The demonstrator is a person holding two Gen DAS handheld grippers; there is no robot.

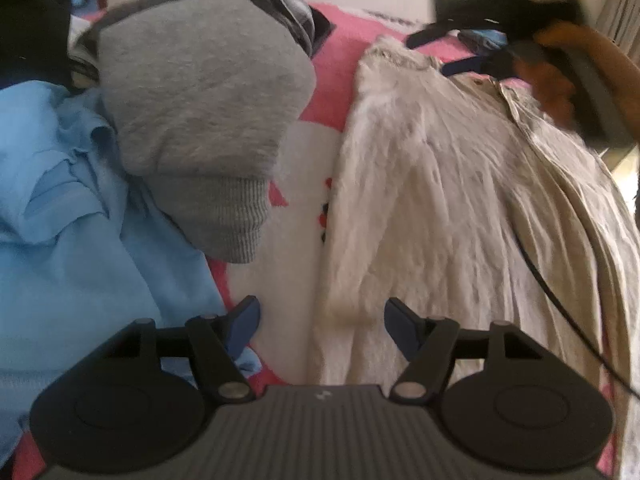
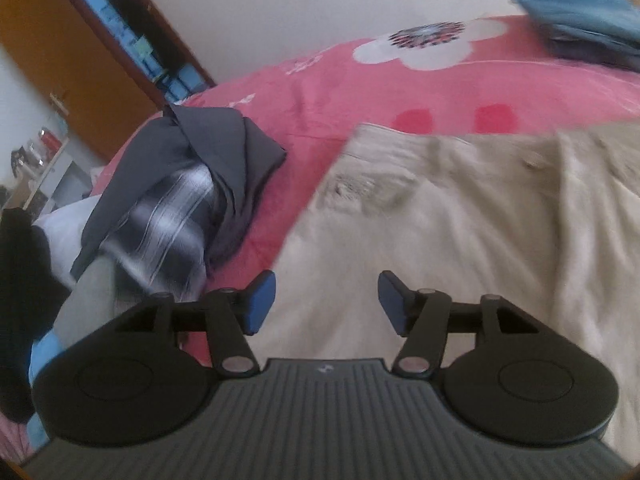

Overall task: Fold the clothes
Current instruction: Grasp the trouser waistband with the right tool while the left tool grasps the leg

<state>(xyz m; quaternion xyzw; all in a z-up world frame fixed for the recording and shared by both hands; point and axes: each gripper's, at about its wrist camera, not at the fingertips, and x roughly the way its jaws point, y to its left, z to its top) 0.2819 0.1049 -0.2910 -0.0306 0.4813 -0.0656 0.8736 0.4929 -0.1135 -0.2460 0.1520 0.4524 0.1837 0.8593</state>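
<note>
Beige trousers [image 1: 440,200] lie spread flat on a pink flowered bedspread [image 1: 338,40], their buttoned waistband at the far end. My left gripper [image 1: 322,320] hovers open over the trousers' near left edge, nothing between its blue pads. A hand holds my right gripper [image 1: 440,50] at the waistband, far right in the left wrist view. In its own view my right gripper [image 2: 326,300] stands open above the beige trousers [image 2: 460,220], its jaws empty, close to the waistband's left corner.
A grey sweatshirt [image 1: 200,100] lies over a light blue shirt [image 1: 60,220] left of the trousers. A dark grey garment [image 2: 224,152] with a striped cloth [image 2: 164,216] is heaped further left. Folded blue clothes [image 2: 580,20] sit far right on the bedspread [image 2: 340,92]. A black cable [image 1: 560,300] crosses the trousers.
</note>
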